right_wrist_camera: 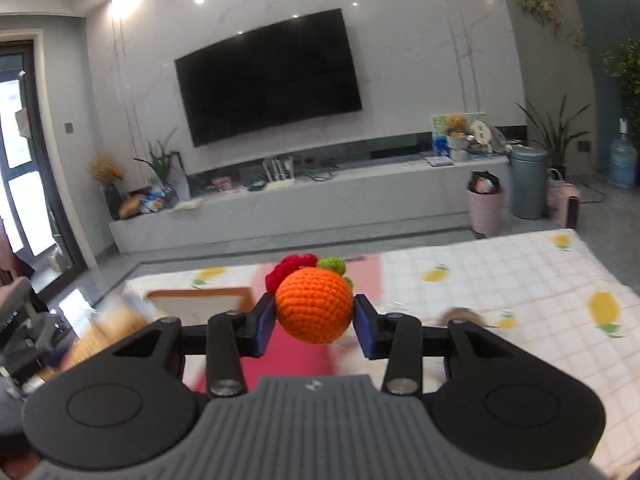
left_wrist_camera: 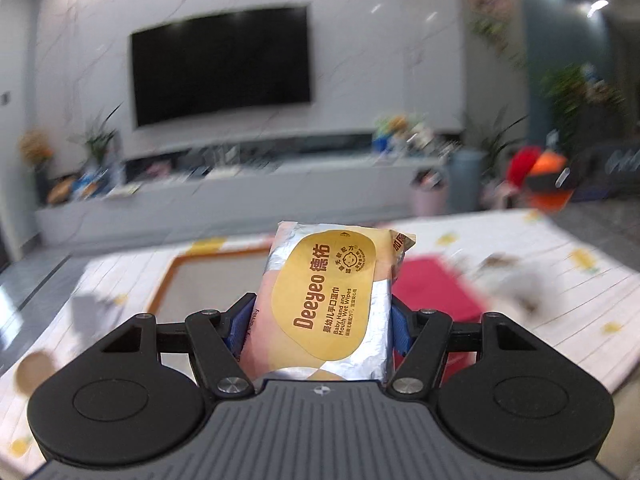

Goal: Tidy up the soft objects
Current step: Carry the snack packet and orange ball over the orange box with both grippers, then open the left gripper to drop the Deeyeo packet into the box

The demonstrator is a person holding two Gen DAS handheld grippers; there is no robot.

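Note:
My left gripper point(left_wrist_camera: 320, 330) is shut on a pack of baby wet wipes point(left_wrist_camera: 326, 304), pink and silver with a yellow label, held upright above the table. My right gripper point(right_wrist_camera: 314, 318) is shut on an orange crocheted ball point(right_wrist_camera: 314, 306) that carries a red flower point(right_wrist_camera: 290, 270) and green leaves point(right_wrist_camera: 333, 265). In the left wrist view the same orange and red toy point(left_wrist_camera: 536, 170) shows blurred at the far right, with the other gripper around it. A tray with an orange rim point(left_wrist_camera: 188, 284) and a red cloth point(left_wrist_camera: 434, 294) lie on the table below.
The table wears a white checked cloth with lemon prints point(right_wrist_camera: 500, 280). A small brown object point(right_wrist_camera: 460, 315) lies on it at the right. Beyond stand a TV unit point(right_wrist_camera: 304, 204), a wall-mounted TV point(right_wrist_camera: 268, 76), a pink bin point(right_wrist_camera: 485, 210) and a grey bin point(right_wrist_camera: 528, 182).

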